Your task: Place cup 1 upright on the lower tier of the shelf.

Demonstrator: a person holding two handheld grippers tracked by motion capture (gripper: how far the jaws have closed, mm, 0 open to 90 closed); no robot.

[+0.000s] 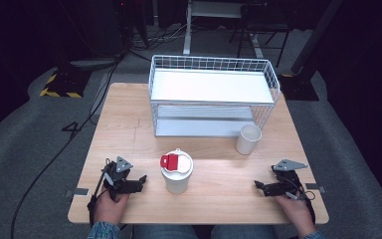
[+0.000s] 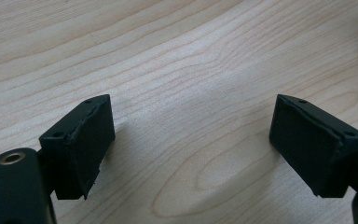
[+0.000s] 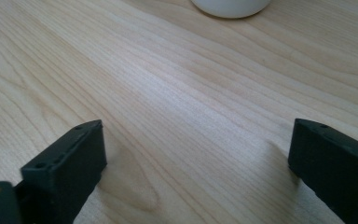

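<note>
Nearest to the person, two hands rested on the front edge of the wooden desk (image 1: 129, 109), and each hand held one gripper. The left gripper (image 1: 142, 180) lay low on the desk with its jaws wide apart. In the left gripper view there was bare wood between them, and they held nothing. The right gripper (image 1: 257, 185) lay on the other side, well apart from the left one. Its jaws stood wide apart too, with bare wood between them and nothing in them.

Between the two grippers, a bit farther back, stood a white cup with a red and white lid (image 1: 176, 173). It stood upright, near the left gripper but not touching it. It stood farther from the right gripper. Nothing lay between the jaws and this cup, so the way to it was clear.

Farther back and to the right stood an open white cup (image 1: 248, 139). It stood upright, just in front of the rack's right corner.

At the back of the desk stood a white wire rack (image 1: 214, 94) with two shelves, one above the other. Both shelves looked bare.

In all there were two grippers, two cups, one lid and one rack.
</note>
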